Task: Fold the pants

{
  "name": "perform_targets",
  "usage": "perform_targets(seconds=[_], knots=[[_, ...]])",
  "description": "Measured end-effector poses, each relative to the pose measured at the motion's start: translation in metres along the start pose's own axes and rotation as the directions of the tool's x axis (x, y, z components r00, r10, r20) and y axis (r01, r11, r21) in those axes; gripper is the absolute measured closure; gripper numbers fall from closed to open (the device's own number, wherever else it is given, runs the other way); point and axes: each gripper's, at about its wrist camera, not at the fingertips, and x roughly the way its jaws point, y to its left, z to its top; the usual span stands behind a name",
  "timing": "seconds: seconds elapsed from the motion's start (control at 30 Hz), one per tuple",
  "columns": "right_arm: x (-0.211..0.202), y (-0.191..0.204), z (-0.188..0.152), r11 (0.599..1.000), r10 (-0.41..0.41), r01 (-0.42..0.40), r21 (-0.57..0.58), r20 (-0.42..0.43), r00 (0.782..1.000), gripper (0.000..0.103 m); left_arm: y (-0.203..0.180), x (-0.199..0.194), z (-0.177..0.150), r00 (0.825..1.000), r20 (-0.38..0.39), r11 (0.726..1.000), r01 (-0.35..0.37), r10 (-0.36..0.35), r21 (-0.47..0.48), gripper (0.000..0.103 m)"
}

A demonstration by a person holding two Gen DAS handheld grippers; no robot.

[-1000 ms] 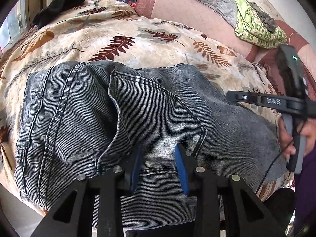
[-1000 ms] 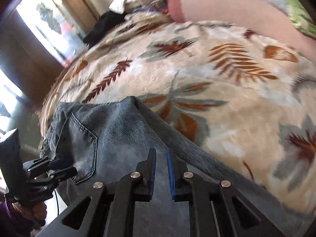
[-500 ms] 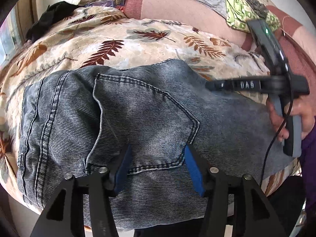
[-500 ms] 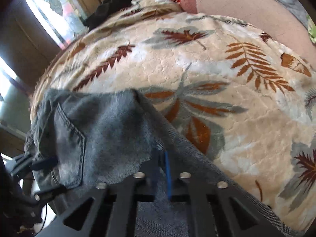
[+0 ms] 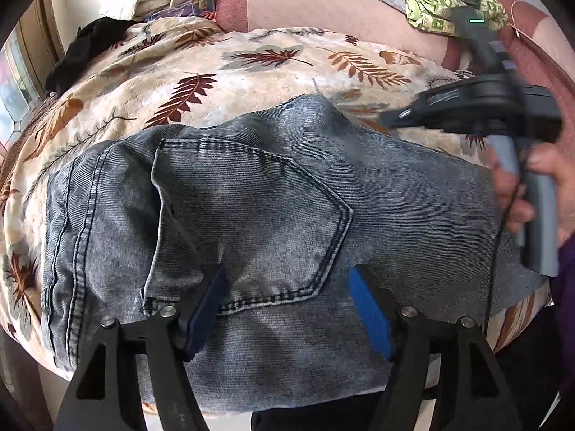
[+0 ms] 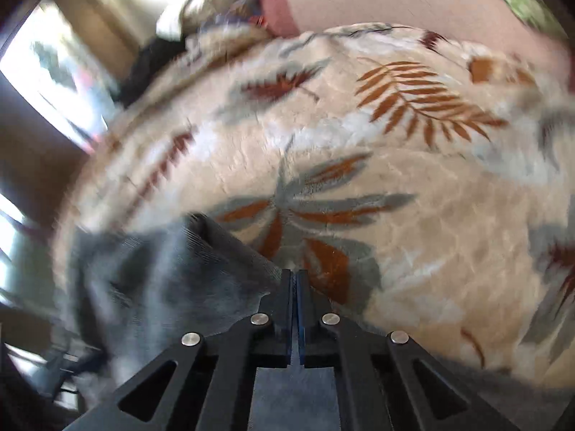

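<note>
Grey-blue jeans (image 5: 273, 215) lie on a leaf-print blanket (image 5: 222, 68), back pocket (image 5: 251, 222) up, while the left gripper (image 5: 287, 301) hovers above them with jaws opening and nothing between, and the right gripper (image 6: 295, 287) is clamped tight on the jeans' edge.

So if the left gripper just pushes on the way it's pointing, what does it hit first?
Most likely the jeans: the left gripper, its jaws opening with nothing pinched between them, aims down at the denim just below the back pocket. Depth is unclear, but only fabric lies ahead.
</note>
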Motion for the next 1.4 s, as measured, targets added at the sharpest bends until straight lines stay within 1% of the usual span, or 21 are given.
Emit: perform_targets(seconds=[0.07,0.1,0.17,0.23,0.3,0.33,0.43,0.47,0.53,0.6,0.7,0.77,0.87,0.93,1.0,1.03,1.13,1.17,1.23,1.33,1.4], knots=[[-0.029,-0.008,-0.006,1.0,-0.001,-0.001,0.021,0.07,0.998,0.101,0.001,-0.003,-0.001,1.0,0.0,1.0,0.003,-0.003,-0.017,0.031],[-0.039,-0.011,-0.011,1.0,-0.004,0.002,0.022,0.083,0.997,0.101,0.0,-0.005,-0.001,1.0,0.001,1.0,0.004,-0.004,-0.024,0.031],[-0.058,-0.019,-0.026,1.0,-0.012,0.009,0.03,0.079,0.997,0.101,-0.004,-0.006,-0.002,1.0,0.001,1.0,0.007,-0.007,-0.031,0.03],[-0.066,-0.024,-0.043,0.999,-0.035,0.033,0.037,0.049,0.998,0.1,-0.013,-0.006,-0.003,1.0,0.001,1.0,0.013,-0.013,-0.018,0.029],[-0.066,-0.025,-0.058,0.998,-0.063,0.062,0.03,0.032,0.997,0.1,-0.023,-0.002,-0.003,1.0,-0.007,1.0,-0.004,0.004,0.007,0.027],[-0.064,-0.026,-0.062,0.997,-0.076,0.075,0.031,0.026,0.997,0.1,-0.027,0.002,-0.003,1.0,-0.01,0.999,-0.026,0.026,0.023,0.025],[-0.042,-0.03,-0.063,0.992,-0.108,0.11,0.063,-0.03,0.994,0.1,-0.035,0.011,-0.004,0.996,-0.01,0.994,-0.086,0.086,0.068,0.022],[-0.033,-0.033,-0.062,0.989,-0.129,0.13,0.076,-0.026,0.991,0.1,-0.037,0.013,-0.004,0.995,-0.01,0.992,-0.097,0.098,0.085,0.02],[-0.032,-0.036,-0.065,0.987,-0.131,0.128,0.097,0.017,0.991,0.1,-0.041,0.016,-0.006,0.994,-0.018,0.987,-0.106,0.109,0.119,0.012],[-0.04,-0.039,-0.066,0.984,-0.109,0.103,0.143,0.03,0.994,0.1,-0.045,0.02,-0.007,0.992,-0.021,0.98,-0.123,0.128,0.155,0.008],[-0.065,-0.039,-0.079,0.987,-0.086,0.073,0.14,0.091,0.992,0.1,-0.04,0.025,-0.004,0.991,-0.04,0.985,-0.123,0.128,0.121,0.0],[-0.084,-0.045,-0.094,0.987,-0.086,0.069,0.146,0.114,0.99,0.1,-0.038,0.028,-0.002,0.991,-0.055,0.988,-0.112,0.118,0.104,0.0],[-0.119,-0.069,-0.122,0.977,-0.066,0.031,0.212,0.161,0.985,0.1,-0.041,0.03,-0.001,0.987,-0.079,0.986,-0.133,0.141,0.101,0.0],[-0.145,-0.089,-0.144,0.965,-0.068,0.01,0.263,0.21,0.975,0.1,-0.042,0.03,0.0,0.986,-0.088,0.986,-0.136,0.144,0.094,0.0],[-0.175,-0.112,-0.168,0.945,-0.075,-0.02,0.326,0.275,0.959,0.1,-0.042,0.03,0.001,0.984,-0.092,0.985,-0.143,0.151,0.094,0.0],[-0.191,-0.128,-0.182,0.929,-0.072,-0.05,0.367,0.311,0.948,0.1,-0.043,0.03,0.002,0.982,-0.104,0.985,-0.149,0.158,0.088,0.0],[-0.216,-0.16,-0.207,0.892,-0.059,-0.111,0.439,0.356,0.933,0.099,-0.047,0.027,0.008,0.968,-0.161,0.981,-0.188,0.192,0.04,0.0],[-0.22,-0.167,-0.212,0.883,-0.062,-0.119,0.454,0.364,0.929,0.097,-0.051,0.024,0.009,0.971,-0.161,0.984,-0.175,0.176,0.017,0.0],[-0.227,-0.177,-0.223,0.874,-0.051,-0.143,0.464,0.381,0.923,0.097,-0.066,0.016,0.011,0.984,-0.138,0.993,-0.116,0.115,0.005,0.0],[-0.228,-0.174,-0.229,0.891,-0.029,-0.149,0.429,0.381,0.924,0.097,-0.102,0.014,0.013,0.987,-0.129,0.994,-0.088,0.096,0.065,0.0],[-0.226,-0.172,-0.232,0.905,0.006,-0.163,0.393,0.372,0.928,0.097,-0.126,0.018,0.014,0.988,-0.124,0.99,-0.083,0.097,0.114,0.0]])
